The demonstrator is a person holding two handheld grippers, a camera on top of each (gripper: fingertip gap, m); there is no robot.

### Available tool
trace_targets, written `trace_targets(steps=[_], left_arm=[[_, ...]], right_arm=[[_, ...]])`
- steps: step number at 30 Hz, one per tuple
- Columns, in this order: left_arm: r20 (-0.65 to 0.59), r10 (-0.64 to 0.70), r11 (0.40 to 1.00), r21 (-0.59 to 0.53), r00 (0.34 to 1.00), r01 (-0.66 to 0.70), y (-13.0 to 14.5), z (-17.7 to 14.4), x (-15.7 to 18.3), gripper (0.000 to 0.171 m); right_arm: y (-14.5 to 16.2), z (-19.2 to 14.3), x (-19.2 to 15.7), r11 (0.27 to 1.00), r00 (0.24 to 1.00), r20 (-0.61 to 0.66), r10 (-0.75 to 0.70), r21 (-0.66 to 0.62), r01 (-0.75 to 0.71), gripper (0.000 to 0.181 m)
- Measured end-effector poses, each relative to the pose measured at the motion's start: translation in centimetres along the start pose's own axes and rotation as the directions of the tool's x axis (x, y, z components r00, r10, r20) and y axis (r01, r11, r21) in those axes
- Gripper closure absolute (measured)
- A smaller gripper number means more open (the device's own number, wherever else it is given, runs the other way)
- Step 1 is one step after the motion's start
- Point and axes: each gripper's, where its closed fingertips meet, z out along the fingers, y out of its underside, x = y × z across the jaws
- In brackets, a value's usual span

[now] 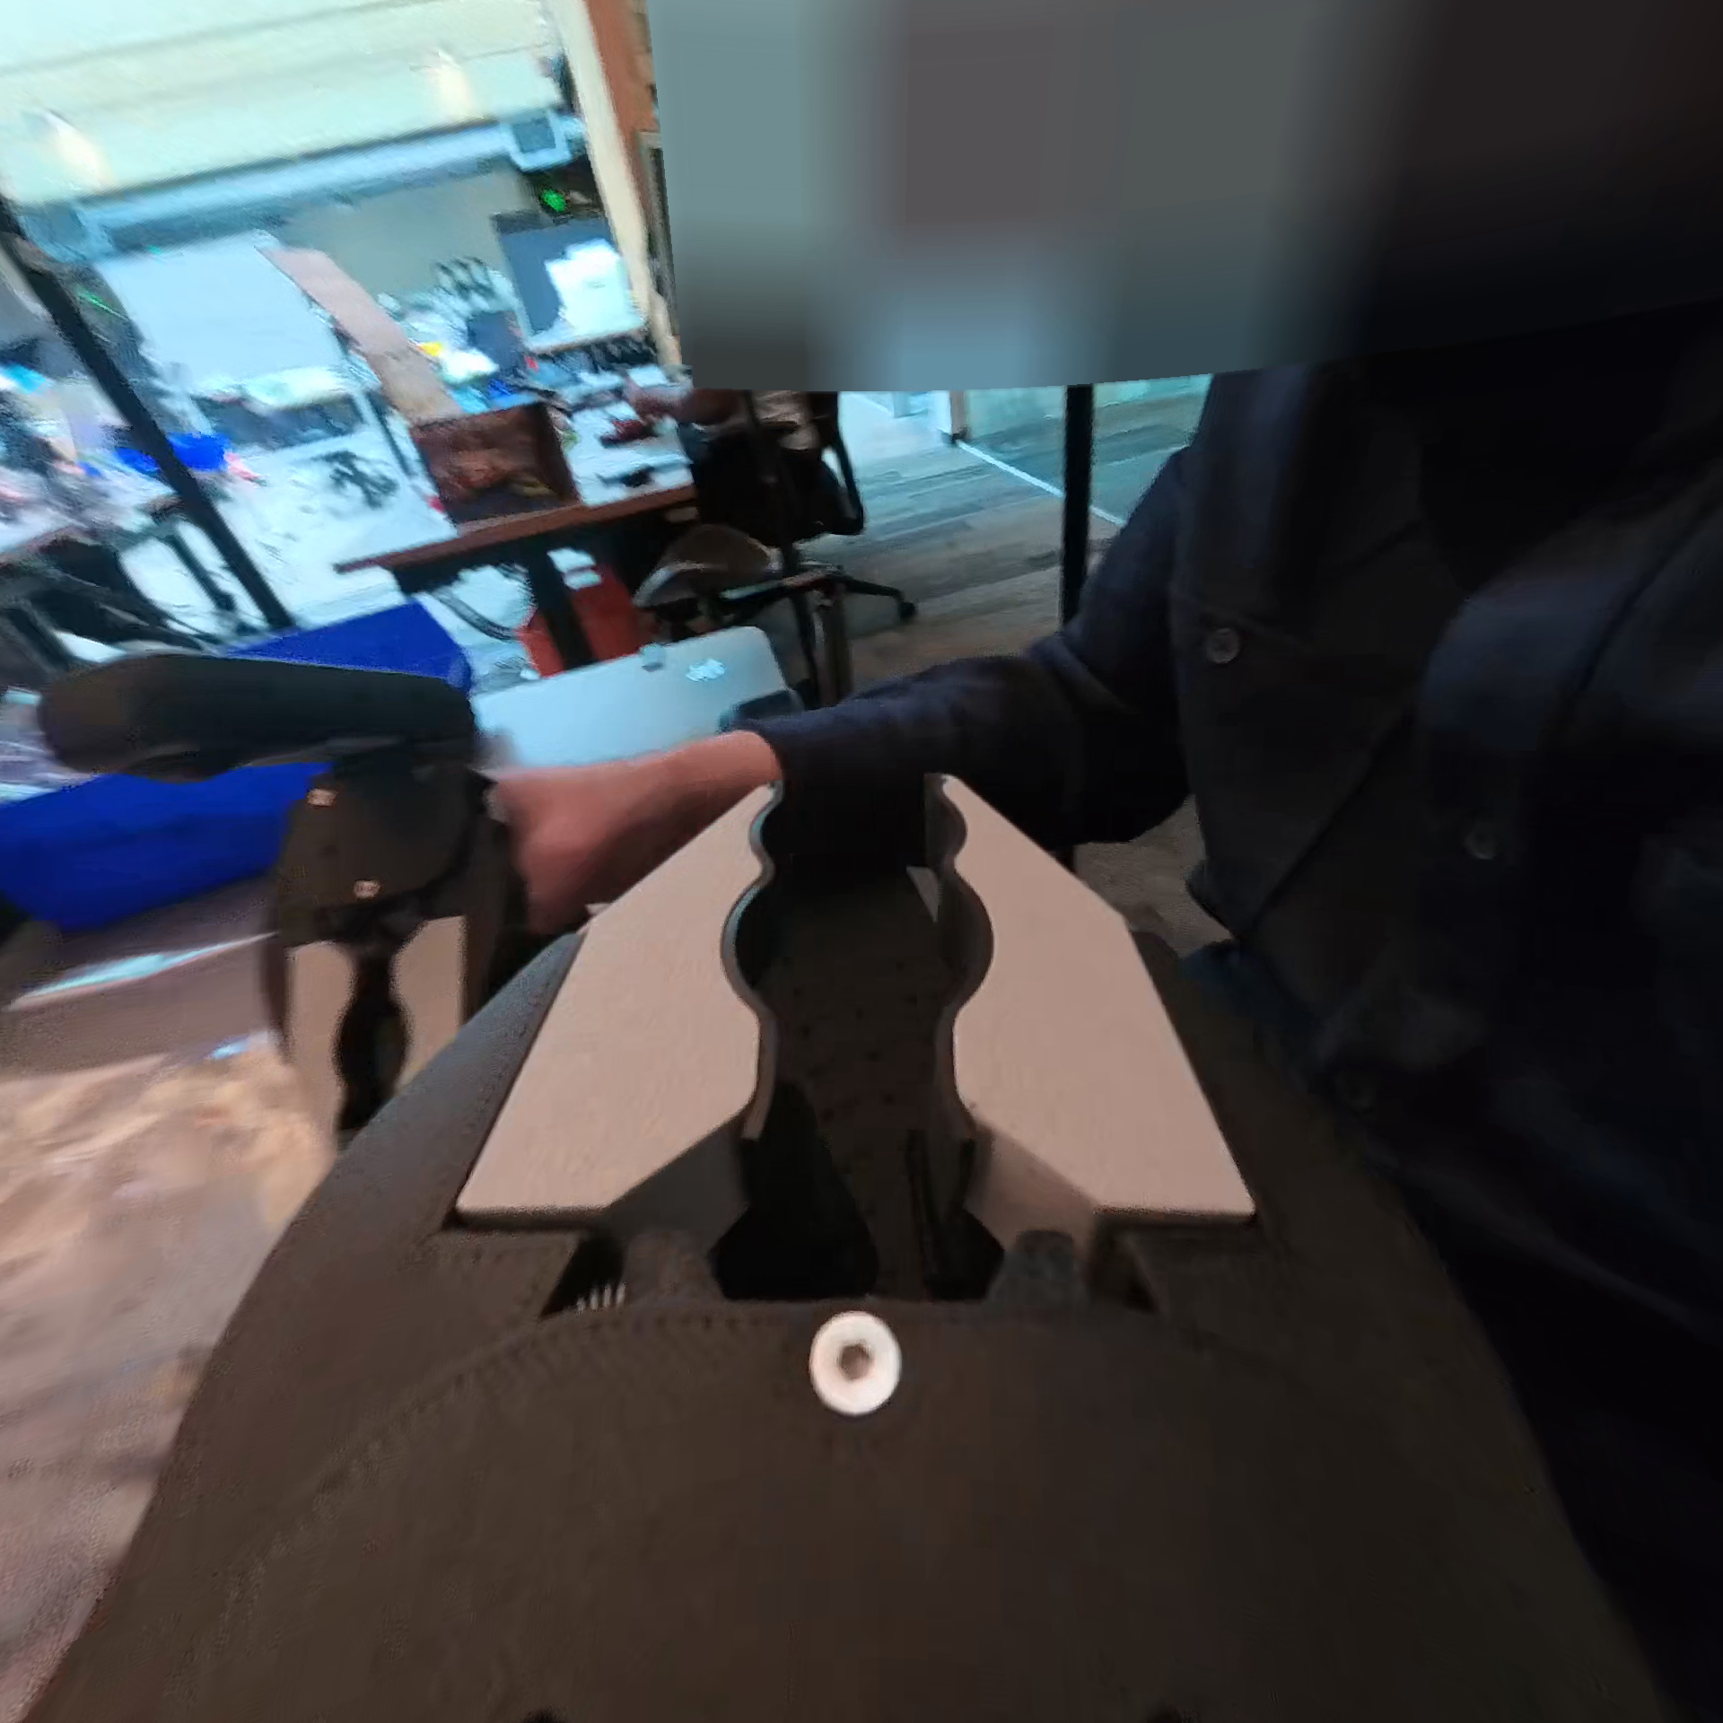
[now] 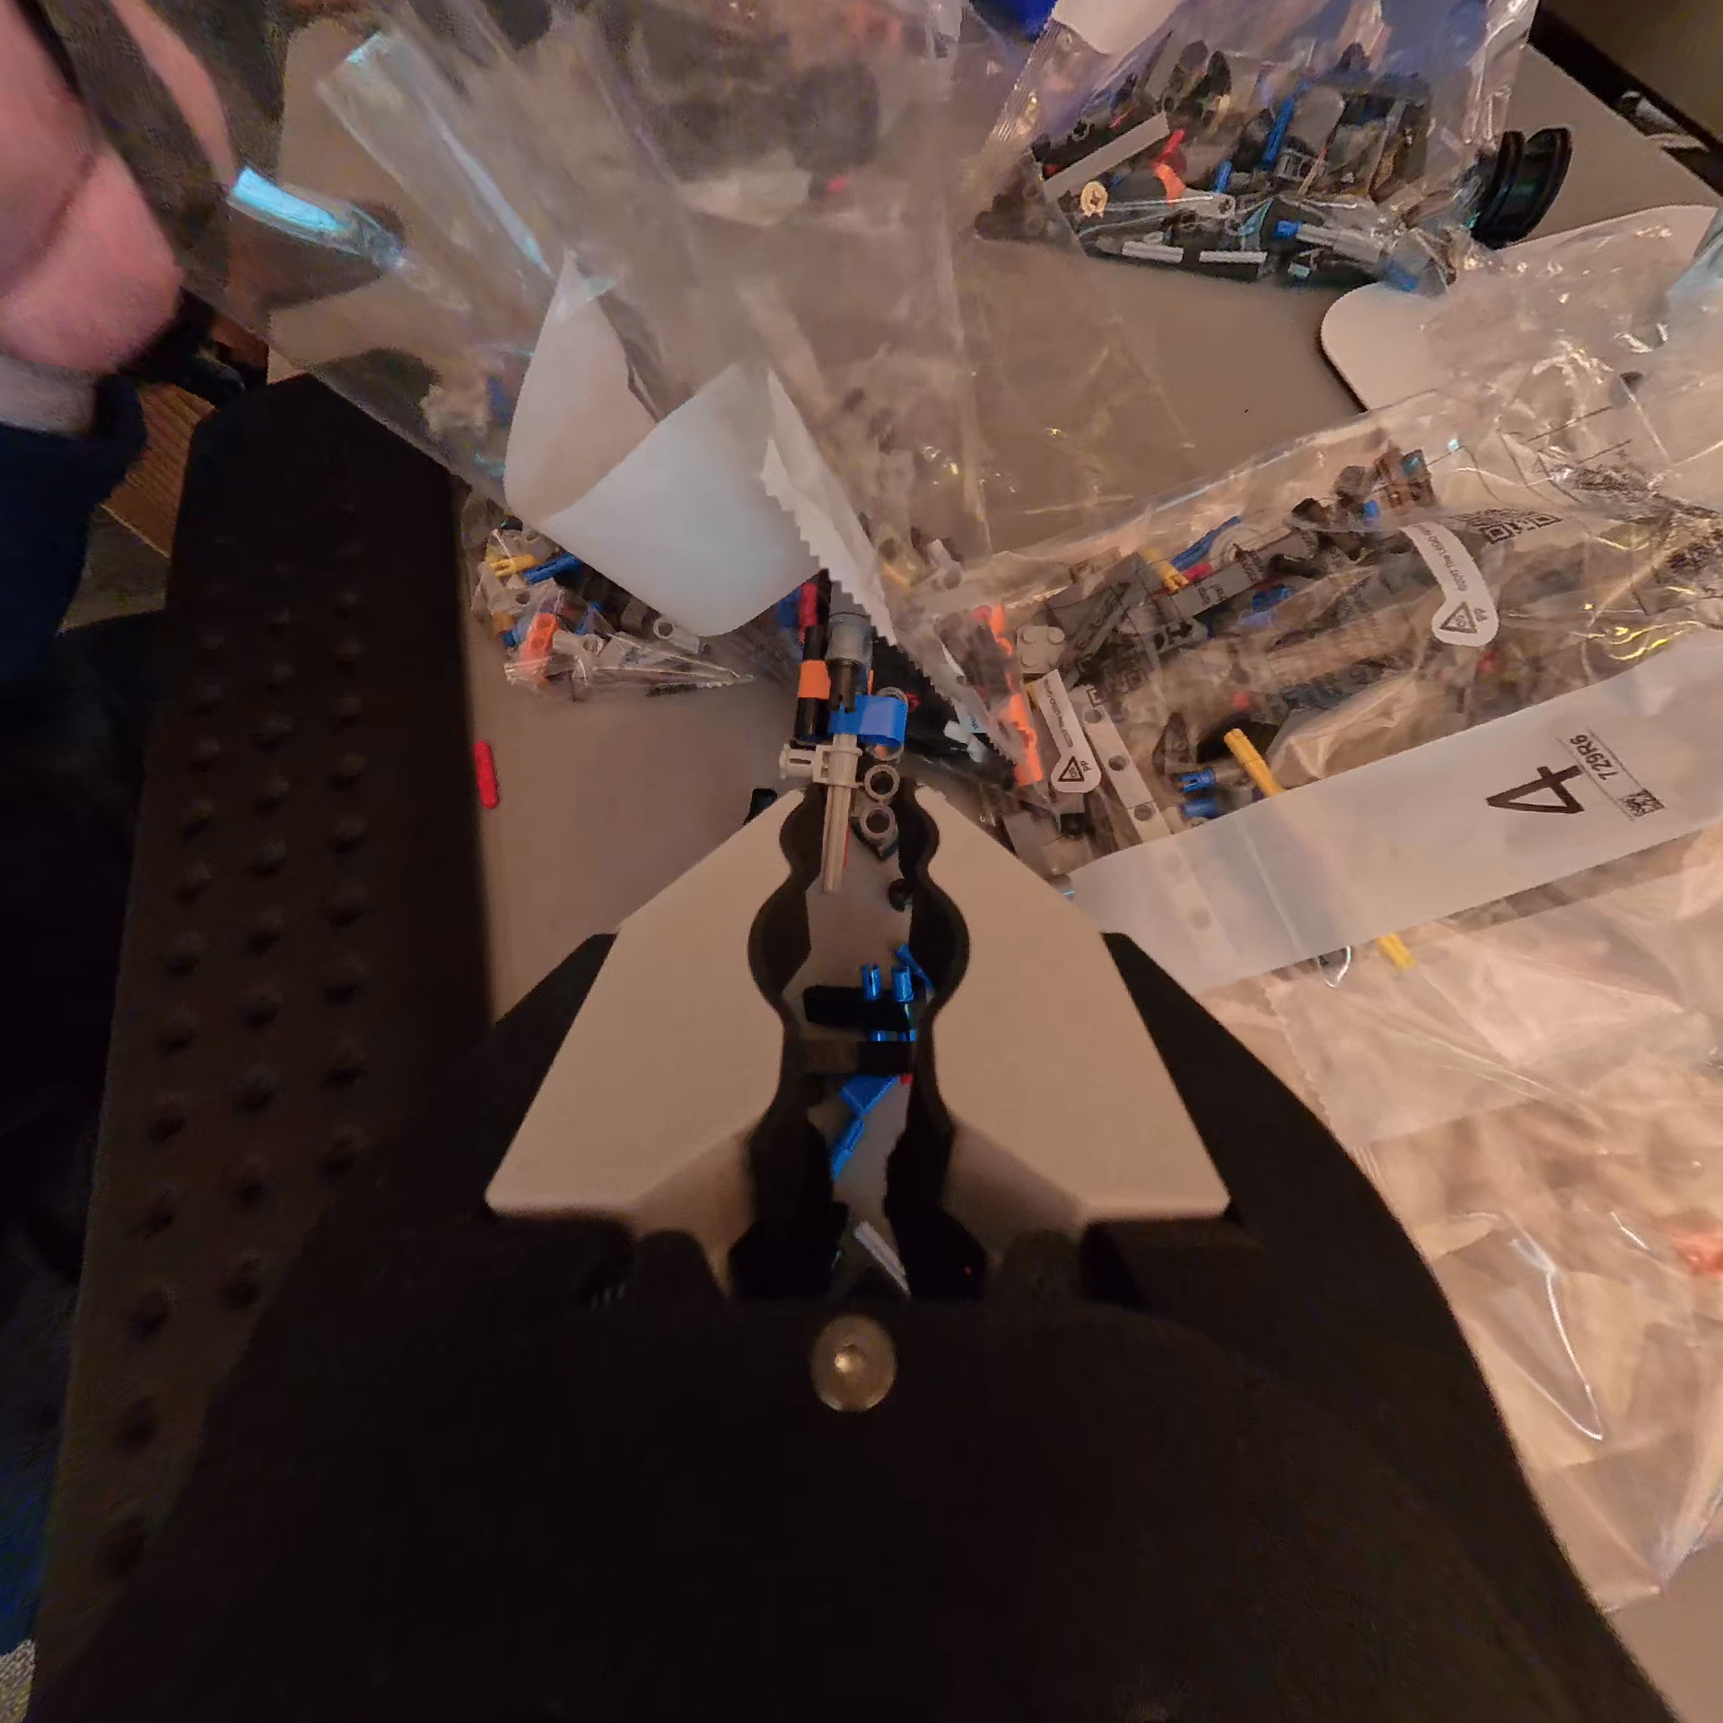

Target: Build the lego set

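The right gripper (image 2: 856,820) pointed down at a grey table (image 2: 606,774) strewn with clear plastic bags of lego parts. Its jaws stood spread a little, their tips framing a small grey, blue and black lego assembly (image 2: 844,737) that lay on the table; the grey axle of that assembly reached in between the tips, but whether the fingers touched it could not be told. Nearer the camera, loose blue and black pieces (image 2: 872,1016) lay on the table between the fingers. A small red piece (image 2: 486,772) lay alone to the left. A bag with a white numbered strip (image 2: 1399,830) lay to the right, another bag of dark parts (image 2: 1240,177) farther back, and a hand (image 2: 75,186) at the upper left gripped a lifted bag (image 2: 653,233).

The left gripper (image 1: 853,811) was held up off the table, aimed at the person's dark sleeve (image 1: 979,737); its jaws stood slightly apart with nothing between them. In that view, the person's hand (image 1: 597,830) held the other gripper (image 1: 373,979).
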Motion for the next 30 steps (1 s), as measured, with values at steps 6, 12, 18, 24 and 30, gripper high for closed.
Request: trace_targets(steps=[6, 12, 18, 24, 30], left_arm=[[0.182, -0.146, 0.951, -0.243, 0.972, 0.189, 7.4, 2.0, -6.2, 0.137], [0.392, -0.160, 0.960, -0.153, 0.906, 0.236, 7.6, -2.5, -11.8, 0.135], [0.540, -0.216, 0.960, -0.036, 0.814, 0.278, 8.1, -4.7, -15.7, 0.118], [0.507, -0.183, 0.951, -0.125, 0.842, 0.282, 10.0, -2.6, -15.2, 0.120], [0.476, -0.197, 0.952, -0.116, 0.857, 0.283, 10.2, -2.1, -14.8, 0.138]], right_arm=[[-0.1, -0.2, 0.1, 1.000, 1.000, 0.003, 0.009, 0.018, -0.009, 0.168], [-0.1, -0.9, 0.9, 0.997, 0.998, -0.003, 0.057, 0.047, -0.057, 0.168], [-0.2, -0.6, 0.0, 0.999, 1.000, 0.015, 0.003, 0.035, -0.004, 0.168], [-0.5, -0.3, -1.1, 0.997, 0.997, 0.033, -0.067, 0.035, 0.066, 0.168], [-0.8, -0.2, -1.9, 0.989, 0.989, 0.020, -0.145, 0.036, 0.144, 0.168]])
